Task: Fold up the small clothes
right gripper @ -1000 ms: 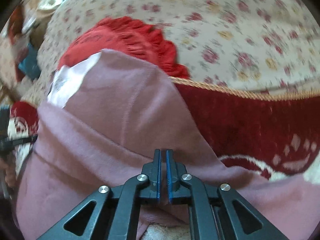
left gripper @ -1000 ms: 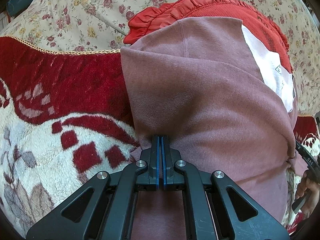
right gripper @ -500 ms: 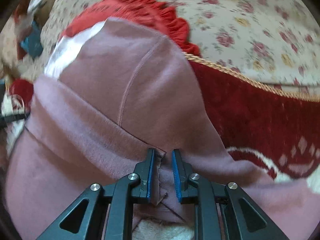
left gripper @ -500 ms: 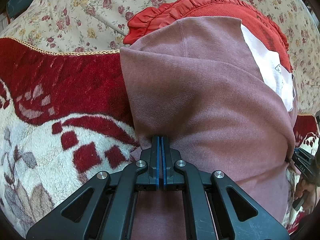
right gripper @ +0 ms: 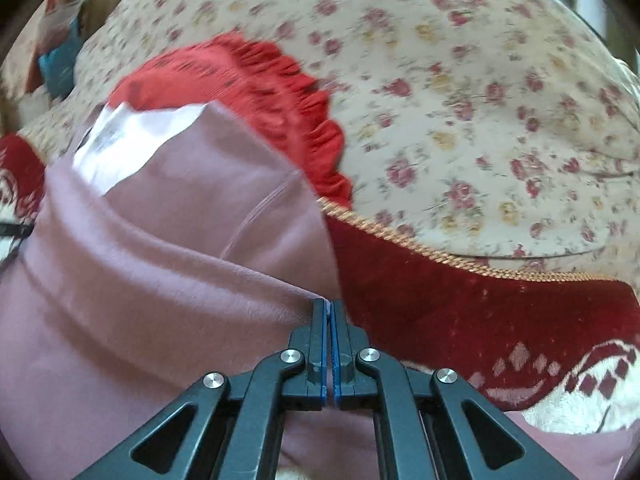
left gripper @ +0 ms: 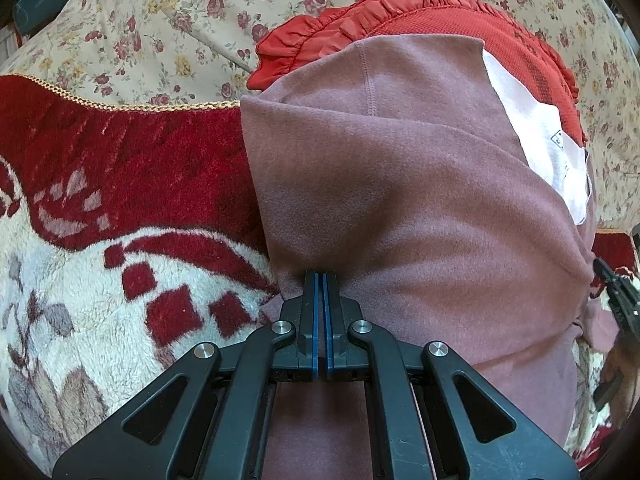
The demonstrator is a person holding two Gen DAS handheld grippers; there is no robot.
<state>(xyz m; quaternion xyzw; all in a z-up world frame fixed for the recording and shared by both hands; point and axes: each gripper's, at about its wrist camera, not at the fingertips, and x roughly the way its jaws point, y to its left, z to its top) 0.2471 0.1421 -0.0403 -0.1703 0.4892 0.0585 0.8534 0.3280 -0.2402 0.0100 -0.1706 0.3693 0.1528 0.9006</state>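
Note:
A mauve fleece garment lies partly folded on a red and white plush blanket, with a white inner label patch showing at its far right. My left gripper is shut on the garment's near left edge. My right gripper is shut on the garment at its right edge, with cloth pinched between the blue pads. The right gripper also shows at the right edge of the left wrist view.
A red ruffled garment lies under the far end of the mauve one, also seen in the right wrist view. A floral cover lies beyond the gold-trimmed blanket edge. A teal object sits far left.
My right gripper opened half a second ago, then shut again on the garment's right edge and shifted right. The left gripper has stayed shut and still.

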